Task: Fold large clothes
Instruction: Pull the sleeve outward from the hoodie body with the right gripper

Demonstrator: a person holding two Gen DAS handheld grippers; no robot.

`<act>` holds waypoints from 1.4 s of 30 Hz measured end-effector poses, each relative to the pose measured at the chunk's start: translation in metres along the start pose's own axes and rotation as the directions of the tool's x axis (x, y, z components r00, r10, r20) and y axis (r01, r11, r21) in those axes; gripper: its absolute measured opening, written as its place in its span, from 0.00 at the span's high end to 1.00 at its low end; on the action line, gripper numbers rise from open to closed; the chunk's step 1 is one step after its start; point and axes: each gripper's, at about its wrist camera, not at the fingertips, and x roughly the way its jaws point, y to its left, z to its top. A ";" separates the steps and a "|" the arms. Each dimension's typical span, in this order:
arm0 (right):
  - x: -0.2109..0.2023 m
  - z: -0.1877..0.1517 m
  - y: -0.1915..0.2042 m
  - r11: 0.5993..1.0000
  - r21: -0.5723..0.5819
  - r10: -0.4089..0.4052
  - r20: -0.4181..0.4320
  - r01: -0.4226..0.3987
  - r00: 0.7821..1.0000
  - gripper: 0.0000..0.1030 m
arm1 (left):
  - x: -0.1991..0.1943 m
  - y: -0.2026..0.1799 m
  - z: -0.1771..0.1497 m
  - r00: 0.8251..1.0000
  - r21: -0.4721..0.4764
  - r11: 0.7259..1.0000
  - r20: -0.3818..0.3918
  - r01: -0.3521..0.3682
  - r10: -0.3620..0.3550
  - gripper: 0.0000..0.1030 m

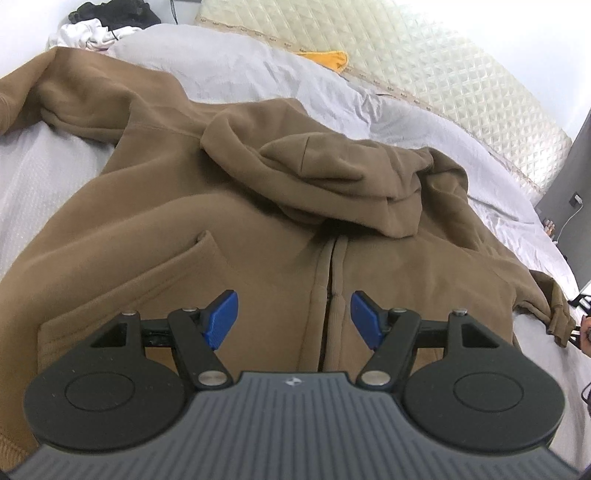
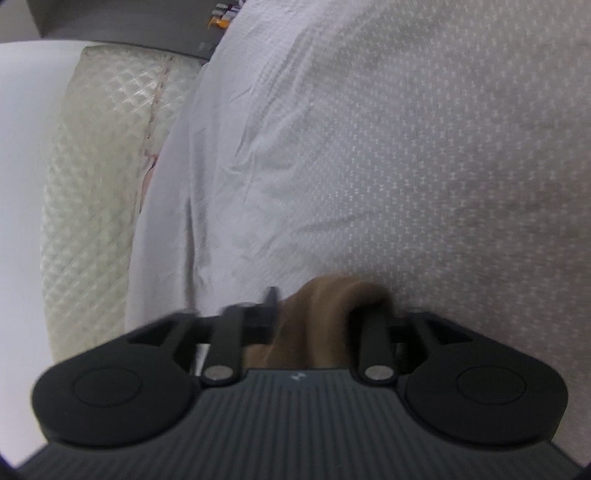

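Observation:
A large brown zip hoodie (image 1: 155, 206) lies front up on the bed, its hood (image 1: 321, 177) flopped over the chest and its left sleeve (image 1: 44, 88) stretched to the far left. My left gripper (image 1: 293, 317) is open, blue pads either side of the zipper (image 1: 328, 295), just above the cloth. In the right wrist view my right gripper (image 2: 314, 314) is shut on a bunched end of brown hoodie cloth (image 2: 314, 325), over the bedsheet; this view is blurred. The right sleeve cuff (image 1: 561, 325) reaches the right edge of the left wrist view.
A pale grey bedsheet (image 2: 388, 147) covers the bed. A quilted cream mattress edge (image 1: 443, 74) runs along the far side. A pile of white and black clothes (image 1: 99, 26) and a yellow cloth (image 1: 332, 59) lie at the head. A dark cabinet (image 1: 569, 192) stands at right.

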 end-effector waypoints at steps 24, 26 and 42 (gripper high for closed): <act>-0.037 -0.178 0.040 0.224 -0.884 -0.165 0.380 0.410 0.910 0.30 | 0.006 -0.009 -0.027 0.989 0.057 0.995 -0.114 -0.084 0.090 0.30; -0.021 -0.175 0.030 0.154 -0.881 -0.200 0.415 0.447 0.888 0.40 | 0.007 -0.008 -0.027 0.989 0.050 0.995 -0.122 -0.082 0.088 0.30; -0.023 -0.035 0.089 0.420 -0.688 -0.193 0.569 0.592 0.799 0.81 | 0.010 -0.017 -0.025 0.987 0.094 0.989 -0.103 -0.111 0.121 0.30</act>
